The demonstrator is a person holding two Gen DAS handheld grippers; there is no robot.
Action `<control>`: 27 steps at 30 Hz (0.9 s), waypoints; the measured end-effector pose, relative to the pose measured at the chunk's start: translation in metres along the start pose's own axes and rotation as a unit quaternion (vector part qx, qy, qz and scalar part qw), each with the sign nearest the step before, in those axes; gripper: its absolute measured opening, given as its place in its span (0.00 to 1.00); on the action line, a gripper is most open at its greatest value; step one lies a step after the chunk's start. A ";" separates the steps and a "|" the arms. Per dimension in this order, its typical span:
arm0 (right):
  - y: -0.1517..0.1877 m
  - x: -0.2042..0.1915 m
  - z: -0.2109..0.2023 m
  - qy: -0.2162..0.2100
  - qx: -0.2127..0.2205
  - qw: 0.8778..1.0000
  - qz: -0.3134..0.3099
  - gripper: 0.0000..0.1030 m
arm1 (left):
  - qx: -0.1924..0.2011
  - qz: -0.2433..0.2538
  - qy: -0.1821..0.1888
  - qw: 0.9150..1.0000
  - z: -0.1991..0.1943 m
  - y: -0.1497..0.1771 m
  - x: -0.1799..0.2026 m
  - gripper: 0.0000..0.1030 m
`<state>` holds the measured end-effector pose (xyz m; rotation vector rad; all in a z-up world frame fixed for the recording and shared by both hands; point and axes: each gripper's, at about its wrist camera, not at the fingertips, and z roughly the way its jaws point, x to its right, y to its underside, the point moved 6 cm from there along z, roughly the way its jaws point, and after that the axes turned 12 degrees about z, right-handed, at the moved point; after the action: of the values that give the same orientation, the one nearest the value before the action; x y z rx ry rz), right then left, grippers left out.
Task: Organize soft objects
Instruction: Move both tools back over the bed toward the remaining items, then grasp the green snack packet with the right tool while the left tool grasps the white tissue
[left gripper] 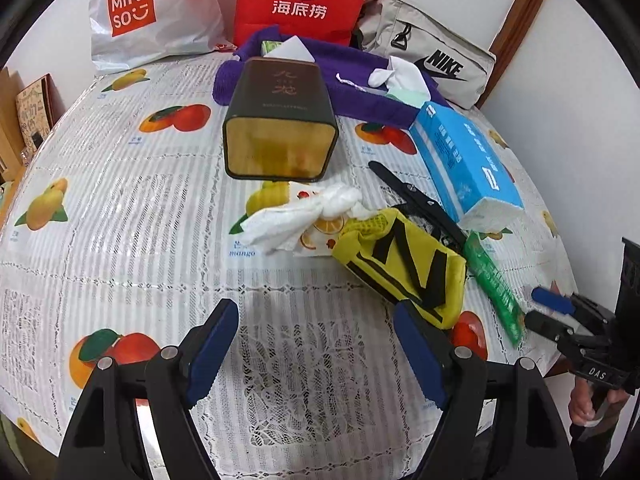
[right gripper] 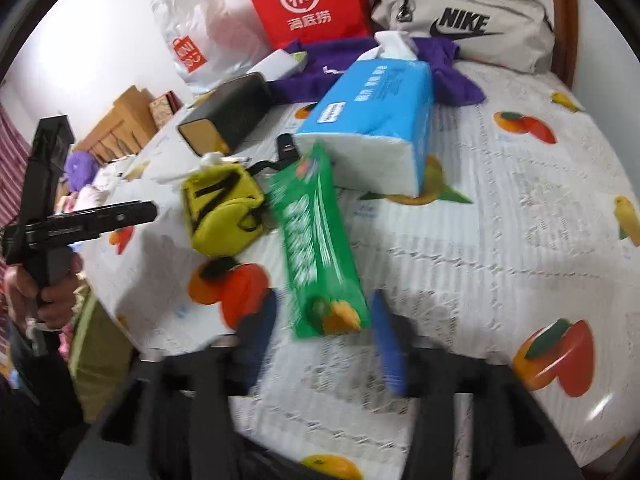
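The right gripper had its fingers apart, the green tissue pack lying free between them. The left gripper hovered spread and empty near the yellow pouch. Best to withdraw the right one straight, without nudging the pack.

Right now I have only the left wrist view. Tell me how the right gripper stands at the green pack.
Observer: The right gripper is open. The green pack has its near end between the blurred fingers, and the pads seem clear of it.
Operator: Report any soft thing off the table that I cannot see.
Observer: In the right wrist view, a purple fuzzy object lies beyond the left edge of the table.
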<state>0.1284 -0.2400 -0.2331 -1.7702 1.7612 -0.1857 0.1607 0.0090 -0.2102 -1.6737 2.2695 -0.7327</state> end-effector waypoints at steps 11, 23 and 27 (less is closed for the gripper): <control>-0.001 -0.026 0.042 0.045 -0.016 0.995 -0.090 0.64 | 0.010 -0.006 0.013 1.000 0.006 -0.003 -0.003 0.76; 0.004 -0.019 0.024 0.043 0.017 0.996 -0.081 0.32 | 0.053 0.014 0.003 0.999 0.016 -0.047 -0.003 0.76; 0.005 -0.009 0.016 0.058 0.030 0.994 -0.084 0.32 | 0.065 0.019 -0.004 0.998 0.030 -0.060 -0.001 0.76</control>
<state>0.1313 -0.2255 -0.2450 -1.8977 1.6653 -0.4154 0.2244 -0.0113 -0.2044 -1.5670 2.1905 -0.8445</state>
